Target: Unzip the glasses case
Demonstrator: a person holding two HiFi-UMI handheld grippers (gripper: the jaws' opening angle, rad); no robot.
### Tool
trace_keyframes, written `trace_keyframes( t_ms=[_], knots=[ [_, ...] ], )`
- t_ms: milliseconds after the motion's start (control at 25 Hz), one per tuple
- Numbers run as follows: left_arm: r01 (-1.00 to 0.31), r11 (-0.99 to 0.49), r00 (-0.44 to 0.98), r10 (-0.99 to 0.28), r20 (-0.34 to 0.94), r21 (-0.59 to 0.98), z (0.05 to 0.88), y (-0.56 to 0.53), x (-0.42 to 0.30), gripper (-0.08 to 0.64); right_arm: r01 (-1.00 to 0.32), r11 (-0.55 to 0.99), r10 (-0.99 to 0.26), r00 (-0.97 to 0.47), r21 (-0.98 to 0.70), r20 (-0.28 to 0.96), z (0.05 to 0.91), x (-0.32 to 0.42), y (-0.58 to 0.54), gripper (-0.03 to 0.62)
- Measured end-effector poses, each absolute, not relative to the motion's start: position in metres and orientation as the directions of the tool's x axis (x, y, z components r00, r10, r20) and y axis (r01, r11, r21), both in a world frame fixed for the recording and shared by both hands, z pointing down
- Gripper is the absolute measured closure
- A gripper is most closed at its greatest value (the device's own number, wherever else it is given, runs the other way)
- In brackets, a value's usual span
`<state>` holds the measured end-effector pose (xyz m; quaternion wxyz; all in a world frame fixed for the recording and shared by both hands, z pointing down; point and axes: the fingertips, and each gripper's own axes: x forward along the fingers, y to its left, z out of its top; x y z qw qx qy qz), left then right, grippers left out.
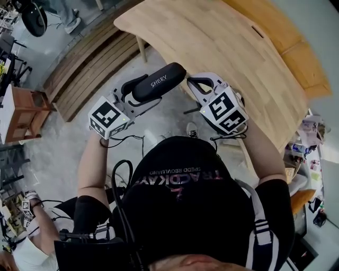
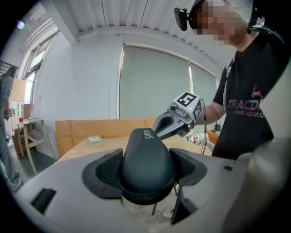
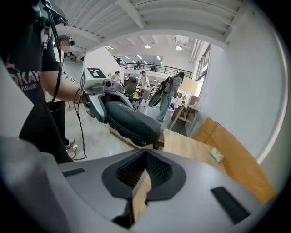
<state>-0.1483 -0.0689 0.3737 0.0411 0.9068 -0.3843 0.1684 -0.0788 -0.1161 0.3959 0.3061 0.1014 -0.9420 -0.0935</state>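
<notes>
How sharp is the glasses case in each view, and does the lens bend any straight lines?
Head view: glasses case sharp, white print readable; table edge looks bowed. Left gripper view: case sharp up close, dark corners, ceiling edge curves. Right gripper view: case sharp, ceiling beams bend, zipper pull tiny.

Zip pull (image 3: 144, 144) perhaps, too small

Both forearms reach forward from the chest with elbows bent, the left forearm (image 1: 91, 169) and the right forearm (image 1: 263, 153) on either side of the case (image 1: 159, 82). The left gripper (image 1: 139, 94) clamps the case's near end, one pad on each side, holding it up in the air. The right gripper (image 1: 194, 82) angles down towards the case's far end with its jaws pressed together. Its tips sit right at that end, but I can't tell if they pinch anything.
</notes>
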Motion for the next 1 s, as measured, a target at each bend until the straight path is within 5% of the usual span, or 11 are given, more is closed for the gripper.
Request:
trace_keyframes(
  t_ms=[1000],
  knots=[
    [-0.452,-0.892,0.833,-0.428,0.350,-0.014,0.354,-0.015,-0.097,0.236,0.314,0.900,-0.027,-0.651,0.302,0.759,0.381,-0.042,-0.088,0.574]
  ],
)
